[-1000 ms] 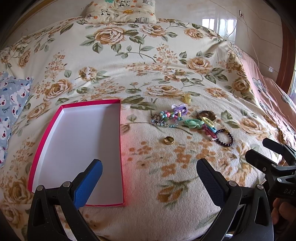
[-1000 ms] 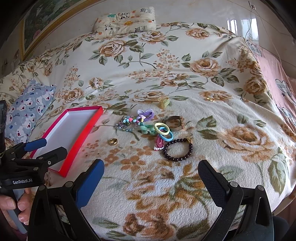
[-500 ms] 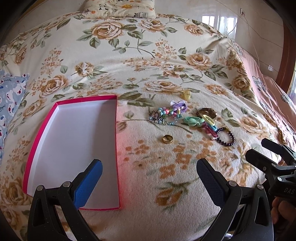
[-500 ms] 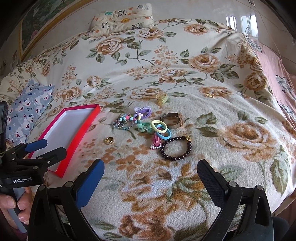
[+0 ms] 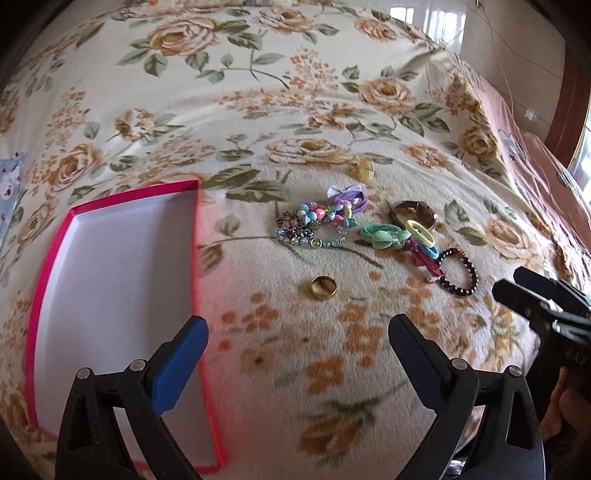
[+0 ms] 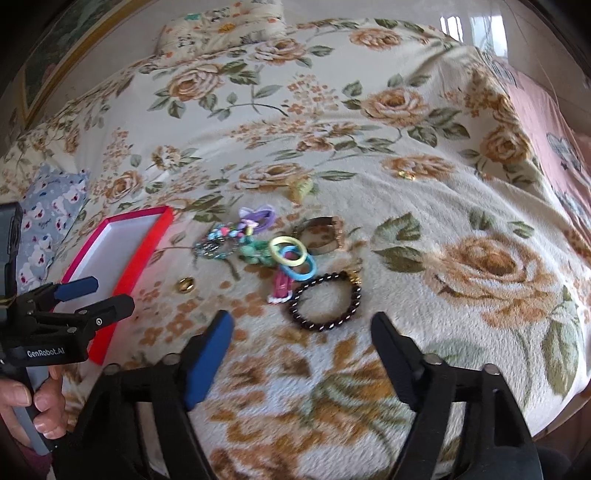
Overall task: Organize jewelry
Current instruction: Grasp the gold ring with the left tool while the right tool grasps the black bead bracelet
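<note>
A heap of jewelry lies on the floral blanket: a colourful bead bracelet [image 5: 325,218], a green hair tie [image 5: 382,236], a watch [image 5: 417,216], a gold ring [image 5: 324,286] [image 6: 186,285] and a dark bead bracelet [image 5: 475,274] [image 6: 320,326]. An empty pink box [image 5: 110,277] [image 6: 122,243] with a white inside lies to the left. My left gripper [image 5: 297,328] hovers just short of the ring, its jaws wide and closing slightly on nothing. My right gripper [image 6: 303,319] hovers just short of the dark bracelet, its jaws closing with nothing between them.
A blue patterned pillow [image 6: 51,206] lies far left and a panda cushion [image 6: 221,26] at the head of the bed. Pink bedding [image 6: 535,103] borders the right side. A yellow clip [image 5: 364,170] and a small gold piece [image 6: 408,176] lie apart from the heap.
Both grippers have moved forward and slightly down toward the jewelry, which now looks larger. The right jaws have narrowed noticeably; the left jaws only a little.
</note>
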`<state>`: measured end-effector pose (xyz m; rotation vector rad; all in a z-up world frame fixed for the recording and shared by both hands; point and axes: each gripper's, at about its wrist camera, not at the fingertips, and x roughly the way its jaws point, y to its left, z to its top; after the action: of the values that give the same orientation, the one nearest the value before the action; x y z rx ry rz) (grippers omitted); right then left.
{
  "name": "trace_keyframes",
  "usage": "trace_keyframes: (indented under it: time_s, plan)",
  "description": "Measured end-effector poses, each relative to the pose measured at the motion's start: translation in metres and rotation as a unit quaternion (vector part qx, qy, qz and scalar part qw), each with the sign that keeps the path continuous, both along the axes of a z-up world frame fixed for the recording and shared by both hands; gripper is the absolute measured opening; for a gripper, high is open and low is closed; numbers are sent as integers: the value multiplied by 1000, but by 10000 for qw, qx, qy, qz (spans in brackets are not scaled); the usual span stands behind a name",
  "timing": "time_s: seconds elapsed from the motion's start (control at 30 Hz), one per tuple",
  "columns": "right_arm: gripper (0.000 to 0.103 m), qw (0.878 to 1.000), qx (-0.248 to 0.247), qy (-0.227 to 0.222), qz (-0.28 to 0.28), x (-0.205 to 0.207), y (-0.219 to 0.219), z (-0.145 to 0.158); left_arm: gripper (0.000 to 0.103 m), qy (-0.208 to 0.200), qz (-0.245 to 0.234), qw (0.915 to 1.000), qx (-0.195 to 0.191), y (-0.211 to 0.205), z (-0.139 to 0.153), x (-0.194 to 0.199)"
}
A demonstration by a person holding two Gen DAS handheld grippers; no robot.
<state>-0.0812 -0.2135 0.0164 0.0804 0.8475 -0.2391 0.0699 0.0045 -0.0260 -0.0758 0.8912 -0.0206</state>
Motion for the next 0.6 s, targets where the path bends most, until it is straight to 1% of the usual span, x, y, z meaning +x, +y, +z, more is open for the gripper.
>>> trace_keyframes:
  time_s: [0.07,0.1,0.13,0.23,0.37,0.43,0.5,0.57,0.6]
  plan:
    - [63,9999,35,91,-97,7,-8,-4,96,50,-35,10000,-33,0,-4,12]
    - [59,9998,59,137,-138,10,-13,-7,95,69,-47,10000,-15,0,-6,17]
    - [56,9996,70,191,-176,13,-16,-10,92,97,-38,9999,29,-1,-9,24]
    - [50,9989,66,363,-282,21,-25,-19,87,257,-84,9996,42,-2,-21,43]
    - [47,9976,52,585,-356,31,-33,-32,84,402,-93,9991,88,-3,-36,66]
    - [44,9970,-19,667,-379,36,-36,-37,70,509,-156,9985,94,-6,-44,76]
    - [41,9966,-82,721,-386,39,-37,-41,61,567,-202,9981,115,-7,-50,82]
    - [39,9964,-148,748,-372,43,-38,-43,56,562,-265,9979,173,-10,-54,87]
    - [36,9962,-225,758,-359,43,-37,-44,48,535,-308,9979,171,-10,-55,88]
